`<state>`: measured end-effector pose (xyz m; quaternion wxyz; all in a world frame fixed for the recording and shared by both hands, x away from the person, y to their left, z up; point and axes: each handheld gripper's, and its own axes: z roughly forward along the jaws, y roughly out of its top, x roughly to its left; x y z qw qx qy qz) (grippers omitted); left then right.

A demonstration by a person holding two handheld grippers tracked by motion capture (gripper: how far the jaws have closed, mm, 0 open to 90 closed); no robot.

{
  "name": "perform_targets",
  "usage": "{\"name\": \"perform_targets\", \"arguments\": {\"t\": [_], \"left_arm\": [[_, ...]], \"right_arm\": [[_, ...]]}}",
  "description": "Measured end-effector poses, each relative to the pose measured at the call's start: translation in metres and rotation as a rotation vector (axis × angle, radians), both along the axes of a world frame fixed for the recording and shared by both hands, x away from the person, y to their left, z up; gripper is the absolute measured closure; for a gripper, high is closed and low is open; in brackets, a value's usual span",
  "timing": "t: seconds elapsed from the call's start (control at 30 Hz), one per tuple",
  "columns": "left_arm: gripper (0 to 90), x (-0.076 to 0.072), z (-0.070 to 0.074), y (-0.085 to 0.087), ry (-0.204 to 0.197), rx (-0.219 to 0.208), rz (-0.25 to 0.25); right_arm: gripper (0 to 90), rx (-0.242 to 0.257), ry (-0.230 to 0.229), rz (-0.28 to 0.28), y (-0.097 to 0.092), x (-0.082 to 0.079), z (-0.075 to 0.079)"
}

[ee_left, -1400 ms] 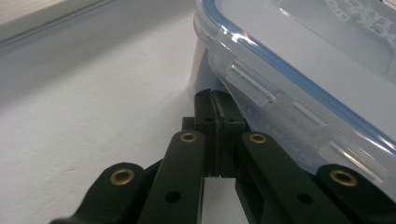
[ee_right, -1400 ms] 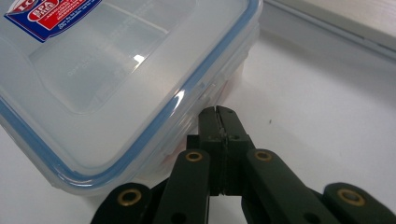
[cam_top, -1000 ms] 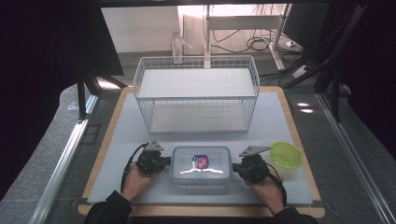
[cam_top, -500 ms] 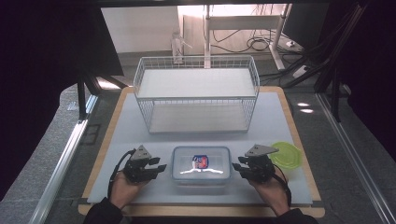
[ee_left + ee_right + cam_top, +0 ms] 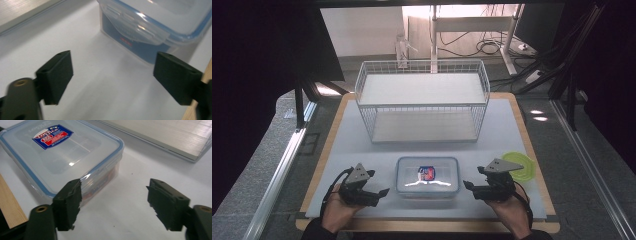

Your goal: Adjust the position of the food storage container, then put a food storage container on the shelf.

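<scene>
A clear plastic food box (image 5: 427,176) with a blue-edged clip lid and a red and blue label lies flat on the white mat near the front edge. My left gripper (image 5: 381,194) stands open just left of the box, a small gap away. In the left gripper view its jaws are wide apart with the box's side clip (image 5: 140,26) ahead of them. My right gripper (image 5: 468,187) stands open just right of the box. In the right gripper view the box corner (image 5: 110,165) lies beyond the left jaw, with bare mat between the jaws.
A white wire basket rack (image 5: 422,100) with two shelves stands at the back middle of the mat. A yellow-green round lid (image 5: 521,165) lies at the right, behind my right hand. The wooden table edge (image 5: 432,225) runs along the front.
Both grippers have drawn back outward from the box's ends and slightly toward the front. The box has stayed in place.
</scene>
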<state>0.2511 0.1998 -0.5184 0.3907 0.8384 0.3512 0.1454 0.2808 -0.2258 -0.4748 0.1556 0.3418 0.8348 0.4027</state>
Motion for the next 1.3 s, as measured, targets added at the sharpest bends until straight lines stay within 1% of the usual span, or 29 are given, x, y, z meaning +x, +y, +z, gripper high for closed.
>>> {"name": "perform_targets", "arguments": {"t": [0.07,0.1,0.17,0.2,0.3,0.37,0.43,0.5,0.53,0.63,0.67,0.7,0.73,0.8,0.83,0.9,0.93,0.97,1.0,1.03,1.1,1.13,1.17,1.2,1.23,1.27,1.3], "left_arm": [[9.3,-0.001,0.000,0.000,-0.002,0.005,0.003],[8.5,0.000,0.000,0.001,-0.004,-0.002,0.003],[7.6,0.001,0.000,0.001,-0.004,-0.019,0.004],[6.1,0.001,-0.001,0.001,-0.003,-0.020,0.000],[2.4,0.003,-0.003,0.002,-0.016,-0.025,-0.018],[0.4,0.003,-0.004,0.002,-0.013,-0.041,-0.024],[0.0,0.003,-0.003,0.001,-0.014,-0.043,-0.021],[0.0,0.004,-0.001,0.002,0.008,-0.063,-0.026],[0.0,0.004,0.000,0.002,0.012,-0.069,-0.029],[0.0,0.005,0.003,-0.001,0.013,-0.061,-0.033],[0.1,0.006,0.004,-0.003,0.011,-0.054,-0.037],[0.0,0.007,0.006,-0.004,0.013,-0.056,-0.038],[0.0,0.008,0.007,-0.006,0.016,-0.063,-0.042],[0.2,0.009,0.010,-0.011,-0.001,-0.073,-0.031],[1.1,0.010,0.012,-0.013,0.000,-0.081,-0.031],[1.0,0.014,0.015,-0.017,0.016,-0.110,-0.043],[1.1,0.016,0.016,-0.019,0.024,-0.125,-0.051],[1.1,0.018,0.017,-0.021,0.032,-0.132,-0.060],[1.0,0.021,0.018,-0.023,0.041,-0.139,-0.066],[1.0,0.023,0.018,-0.025,0.047,-0.146,-0.071],[0.9,0.029,0.016,-0.028,0.079,-0.163,-0.088],[1.0,0.033,0.014,-0.030,0.092,-0.161,-0.090],[1.0,0.035,0.013,-0.031,0.103,-0.160,-0.091],[1.1,0.038,0.012,-0.032,0.114,-0.161,-0.100],[0.5,0.042,0.010,-0.033,0.133,-0.178,-0.109],[0.7,0.046,0.009,-0.033,0.148,-0.195,-0.114],[1.0,0.047,0.008,-0.033,0.149,-0.199,-0.120]], "right_arm": [[23.1,0.003,-0.002,-0.001,-0.001,-0.001,-0.001],[20.4,0.010,0.000,-0.004,-0.003,-0.001,-0.002],[19.2,0.015,0.000,-0.007,-0.003,-0.001,-0.002],[17.8,0.020,-0.002,-0.006,-0.003,-0.001,-0.002],[14.5,0.040,0.003,-0.001,-0.002,0.000,-0.002],[12.5,0.044,0.002,0.008,0.000,0.000,-0.003],[10.9,0.040,0.000,0.013,0.002,0.000,-0.003],[9.9,0.046,-0.009,0.013,0.003,0.000,-0.002],[8.6,0.053,-0.009,0.017,0.003,0.000,-0.001],[5.4,0.058,-0.011,0.020,0.005,0.000,0.001],[3.7,0.057,-0.005,0.026,0.007,0.000,0.001],[3.4,0.055,0.003,0.028,0.008,0.001,0.001],[3.1,0.057,0.011,0.028,0.010,0.001,0.001],[2.8,0.049,0.026,0.030,0.014,0.002,0.000],[2.2,0.049,0.035,0.037,0.016,0.003,0.000],[2.0,0.054,0.055,0.055,0.019,0.005,0.000],[3.0,0.058,0.076,0.067,0.024,0.008,0.000],[3.0,0.058,0.076,0.067,0.024,0.008,0.000],[4.6,0.058,0.094,0.076,0.027,0.011,0.000],[4.6,0.058,0.094,0.076,0.027,0.011,0.000],[4.8,0.067,0.119,0.088,0.030,0.014,-0.002],[5.1,0.065,0.153,0.097,0.033,0.017,-0.006],[5.1,0.065,0.153,0.097,0.033,0.017,-0.006],[5.1,0.064,0.165,0.103,0.034,0.018,-0.007],[4.7,0.064,0.183,0.102,0.035,0.020,-0.010],[4.7,0.078,0.198,0.109,0.036,0.022,-0.012],[4.5,0.092,0.212,0.110,0.037,0.024,-0.014]]}}
